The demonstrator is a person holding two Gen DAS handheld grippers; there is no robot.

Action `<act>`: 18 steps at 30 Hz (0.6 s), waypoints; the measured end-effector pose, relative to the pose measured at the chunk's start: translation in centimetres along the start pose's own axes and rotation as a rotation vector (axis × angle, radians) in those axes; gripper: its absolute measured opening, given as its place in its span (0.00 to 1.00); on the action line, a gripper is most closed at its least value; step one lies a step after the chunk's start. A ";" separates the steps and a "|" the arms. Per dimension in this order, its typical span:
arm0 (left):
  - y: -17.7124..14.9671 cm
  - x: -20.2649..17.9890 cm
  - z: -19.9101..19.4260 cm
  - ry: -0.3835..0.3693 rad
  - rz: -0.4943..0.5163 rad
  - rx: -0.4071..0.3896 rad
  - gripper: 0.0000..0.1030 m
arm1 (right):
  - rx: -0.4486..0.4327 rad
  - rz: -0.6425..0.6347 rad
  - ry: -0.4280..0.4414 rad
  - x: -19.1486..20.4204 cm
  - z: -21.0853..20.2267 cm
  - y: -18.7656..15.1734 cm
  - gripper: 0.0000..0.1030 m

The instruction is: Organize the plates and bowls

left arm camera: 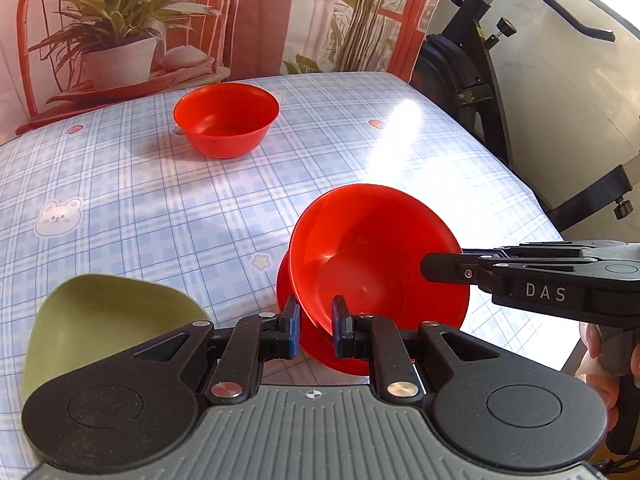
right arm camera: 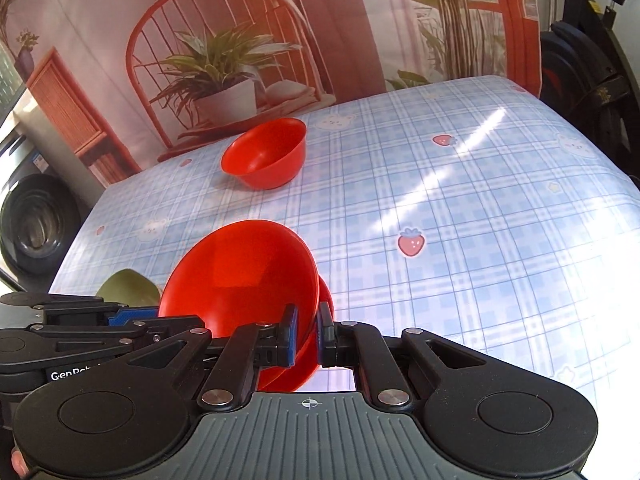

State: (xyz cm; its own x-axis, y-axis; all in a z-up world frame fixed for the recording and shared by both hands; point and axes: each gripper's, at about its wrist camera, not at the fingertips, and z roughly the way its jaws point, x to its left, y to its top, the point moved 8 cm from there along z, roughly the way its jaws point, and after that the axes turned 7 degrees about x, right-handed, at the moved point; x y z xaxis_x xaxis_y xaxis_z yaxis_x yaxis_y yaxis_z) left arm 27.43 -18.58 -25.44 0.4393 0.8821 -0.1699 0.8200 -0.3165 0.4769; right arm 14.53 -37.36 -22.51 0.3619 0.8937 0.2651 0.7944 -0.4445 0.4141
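Your left hand-held gripper (left arm camera: 315,330) is clamped on the near rim of a red bowl (left arm camera: 376,256), which is tilted up on edge over a second red dish (left arm camera: 320,344) that lies under it on the table (left arm camera: 160,200). Your right hand-held gripper (right arm camera: 307,334) is clamped on the opposite rim of the same tilted bowl (right arm camera: 240,276), so both sets of fingers pinch one bowl from two sides. In the left wrist view the right one (left arm camera: 440,266) reaches in from the right and meets the rim.

A second red bowl (left arm camera: 226,120) stands upright, well apart, toward the far side of the table. A green plate (left arm camera: 104,320) lies just beside your left hand-held gripper, partly hidden under it. An exercise bike (left arm camera: 500,80) stands beyond the table's right edge.
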 end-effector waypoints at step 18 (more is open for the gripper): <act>0.0 0.3 0.3 -0.009 0.004 0.006 0.17 | 0.024 -0.028 -0.013 0.0 0.6 -0.2 0.10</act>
State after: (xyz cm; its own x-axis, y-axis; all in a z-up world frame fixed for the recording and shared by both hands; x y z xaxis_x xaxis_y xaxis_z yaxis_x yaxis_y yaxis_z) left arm 27.70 -18.39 -25.74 0.4460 0.8777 -0.1754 0.8204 -0.3225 0.4721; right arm 14.67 -37.24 -23.11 0.3455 0.9066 0.2423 0.8157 -0.4178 0.4000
